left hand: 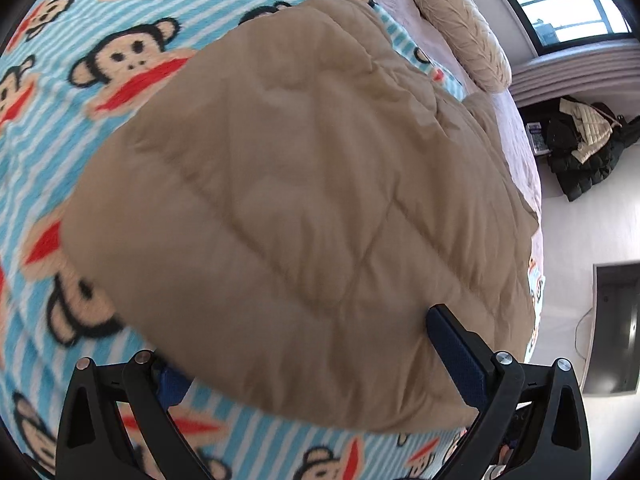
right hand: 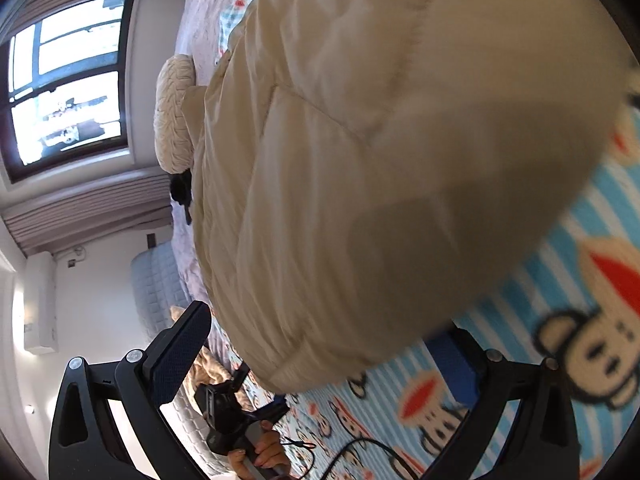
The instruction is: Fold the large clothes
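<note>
A puffy tan quilted coat (left hand: 300, 184) lies on the monkey-print striped fleece blanket (left hand: 80, 60). The left gripper (left hand: 312, 360) and right gripper (right hand: 320, 352) each have jaws spread wide around its near hem.

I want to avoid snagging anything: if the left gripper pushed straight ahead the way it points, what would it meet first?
Almost at once the tan quilted garment: its near edge already lies between the left gripper's open fingers, over the monkey blanket.

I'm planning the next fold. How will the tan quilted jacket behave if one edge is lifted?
The tan quilted jacket would probably droop rather than stay flat, since its surface is creased and puffy. It is likely light for its bulk, as the padded panels look airy. It may drag on the fuzzy monkey blanket rather than slide freely.
</note>
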